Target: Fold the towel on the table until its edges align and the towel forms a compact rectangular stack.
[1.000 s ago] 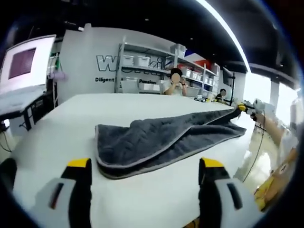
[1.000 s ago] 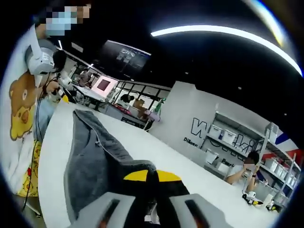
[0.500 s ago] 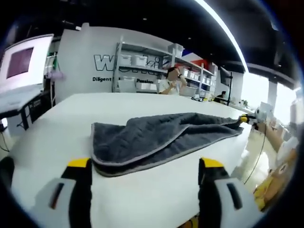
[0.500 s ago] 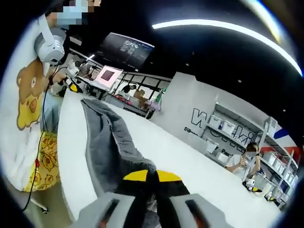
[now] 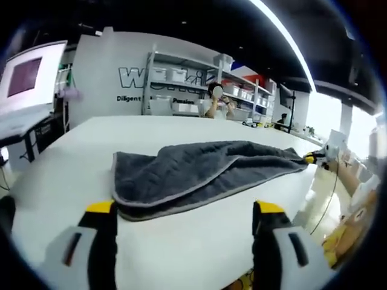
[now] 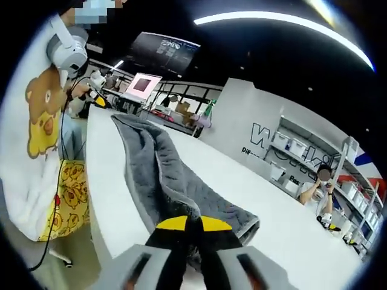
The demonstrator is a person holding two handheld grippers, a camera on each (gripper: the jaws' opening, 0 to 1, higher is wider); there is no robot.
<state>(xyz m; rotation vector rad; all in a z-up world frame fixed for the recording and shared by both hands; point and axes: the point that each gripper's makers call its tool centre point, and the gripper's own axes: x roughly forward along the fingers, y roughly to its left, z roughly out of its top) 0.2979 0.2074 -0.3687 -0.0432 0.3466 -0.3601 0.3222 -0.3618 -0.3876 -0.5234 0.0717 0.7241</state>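
1. Towel point(image 5: 199, 172): dark grey, quilted, pale edging, already doubled over; lies long & narrow on white table point(image 5: 72, 163), near the table edge by the person

2. Long axis runs from the folded end just ahead of left gripper point(image 5: 181, 241) across to right gripper point(image 6: 192, 232) at the far end

3. Right gripper: jaws clenched on towel's end, cloth pinched between the yellow-tipped jaws. Left gripper: jaws spread wide, nothing in them, towel's near end just beyond & between them

4. Judgement: next fold likely brings one end lengthwise over the other; left is nearer the free folded end

5. Writing: big wall letters "W…" partly hidden by shelving point(image 5: 181, 81); below, "Diligent" legible, rest too blurred

6. Person's shirt point(image 6: 36, 115) has a bear print
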